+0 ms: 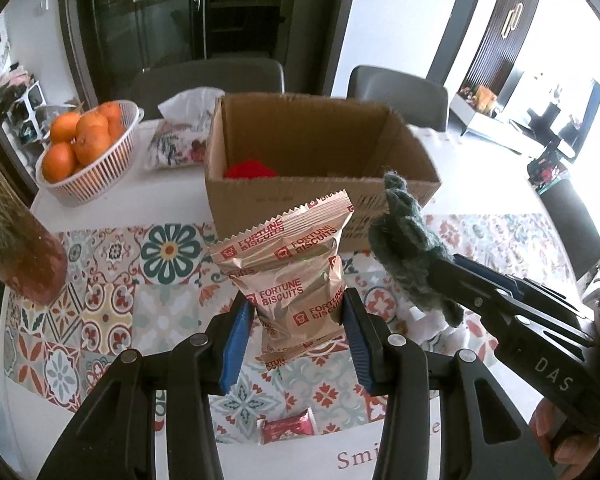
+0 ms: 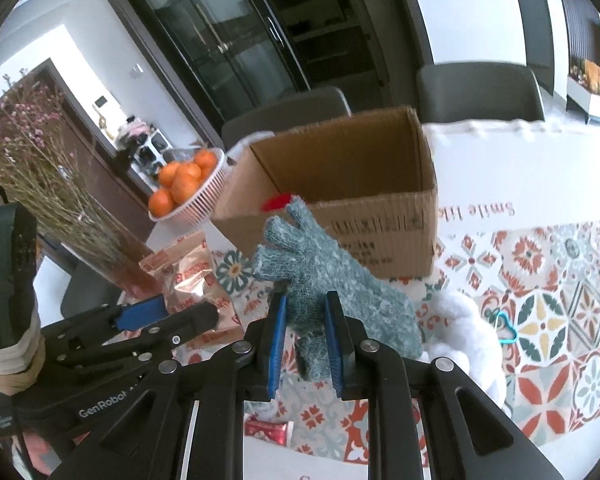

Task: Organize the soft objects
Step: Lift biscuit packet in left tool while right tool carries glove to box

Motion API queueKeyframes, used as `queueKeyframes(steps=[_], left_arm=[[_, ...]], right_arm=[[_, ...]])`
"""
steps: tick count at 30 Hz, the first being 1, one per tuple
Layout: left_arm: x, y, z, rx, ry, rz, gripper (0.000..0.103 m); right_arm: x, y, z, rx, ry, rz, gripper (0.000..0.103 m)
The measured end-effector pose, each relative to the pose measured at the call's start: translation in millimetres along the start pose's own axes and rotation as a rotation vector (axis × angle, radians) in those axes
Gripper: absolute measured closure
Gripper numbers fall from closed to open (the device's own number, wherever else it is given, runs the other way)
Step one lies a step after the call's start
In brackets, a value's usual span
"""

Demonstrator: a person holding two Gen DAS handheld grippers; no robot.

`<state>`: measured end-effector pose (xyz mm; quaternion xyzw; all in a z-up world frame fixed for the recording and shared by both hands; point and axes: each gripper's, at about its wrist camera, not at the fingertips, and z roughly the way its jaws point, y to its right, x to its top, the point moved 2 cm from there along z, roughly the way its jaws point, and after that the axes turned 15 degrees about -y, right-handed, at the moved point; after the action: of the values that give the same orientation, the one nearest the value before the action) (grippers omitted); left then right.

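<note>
One red item point(image 1: 249, 171) in cardboard box point(image 1: 284, 196); oranges point(image 1: 82, 136) fill basket point(image 1: 100, 176).

One open brown cardboard box point(image 1: 324, 184) stands at the centre of the left wrist view, with one red soft thing point(image 1: 249, 171) inside it. At upper left, one white slatted plastic basket point(image 1: 100, 164) holds about six oranges point(image 1: 92, 144). One copper-coloured foil biscuit packet point(image 1: 296, 276) and one grey-green knitted glove point(image 1: 412, 256) show mid-frame. One small red wrapped snack point(image 1: 288, 428) lies at bottom centre. Two grey chairs point(image 1: 400, 92) stand behind. One white fluffy thing point(image 2: 472, 328) lies at lower right of the right wrist view.
</note>
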<state>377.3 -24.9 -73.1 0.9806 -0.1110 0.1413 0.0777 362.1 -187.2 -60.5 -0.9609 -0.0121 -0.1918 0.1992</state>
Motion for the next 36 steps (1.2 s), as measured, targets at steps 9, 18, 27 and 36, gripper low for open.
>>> queueKeyframes(steps=[9, 18, 27, 36], left_arm=[[11.5, 9.9, -36.9, -0.003, 0.092, 0.031, 0.059], [31.4, 10.6, -62.9, 0.004, 0.161, 0.046, 0.059], [56.7, 10.5, -78.3, 0.027, 0.207, 0.065, 0.059], [83.7, 7.8, -78.5, 0.042, 0.217, 0.082, 0.059]], right_arm=[[13.3, -12.3, -38.2, 0.004, 0.107, -0.023, 0.083], [34.9, -24.0, -65.3, -0.01, 0.193, -0.056, 0.083], [59.1, -32.0, -76.1, -0.017, 0.24, -0.079, 0.083], [79.6, -30.3, -71.7, -0.025, 0.245, -0.099, 0.083]])
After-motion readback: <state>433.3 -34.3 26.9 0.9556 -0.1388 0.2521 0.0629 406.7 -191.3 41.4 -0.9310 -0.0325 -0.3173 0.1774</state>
